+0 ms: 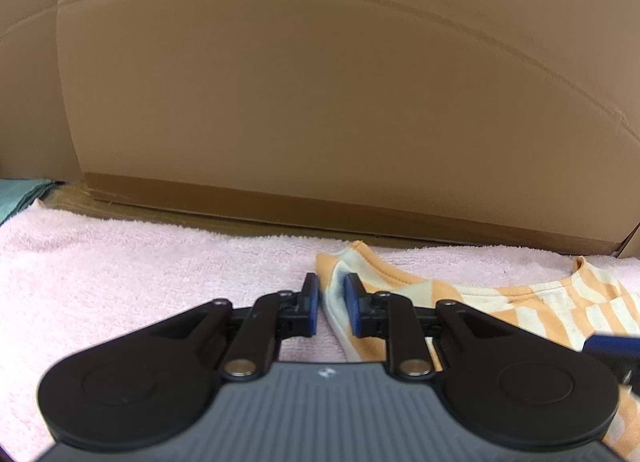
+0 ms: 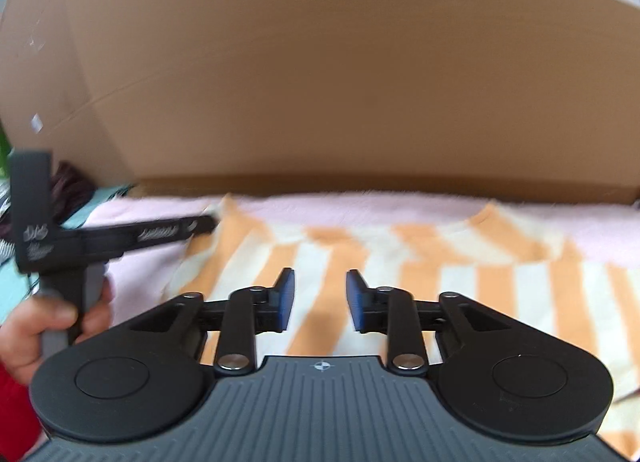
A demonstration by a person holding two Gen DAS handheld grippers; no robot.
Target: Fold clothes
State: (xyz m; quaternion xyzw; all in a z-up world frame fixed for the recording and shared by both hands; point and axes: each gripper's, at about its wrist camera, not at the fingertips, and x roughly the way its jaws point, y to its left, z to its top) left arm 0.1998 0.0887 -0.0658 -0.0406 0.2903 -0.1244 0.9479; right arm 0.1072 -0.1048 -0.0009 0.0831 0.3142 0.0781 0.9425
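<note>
An orange and cream checked garment lies spread flat on a pink towel. In the left wrist view my left gripper stands at the garment's left corner. A strip of the cloth's edge lies flat between its blue pads, which stand a little apart and do not pinch it. My right gripper hovers open over the middle of the garment with nothing between its pads. A hand holds the left gripper's handle at the left of the right wrist view. One blue pad of the right gripper shows at the right edge of the left wrist view.
A tall cardboard wall stands close behind the towel's far edge. A teal cloth lies at the far left, with dark patterned fabric beside it. A red sleeve shows at the lower left.
</note>
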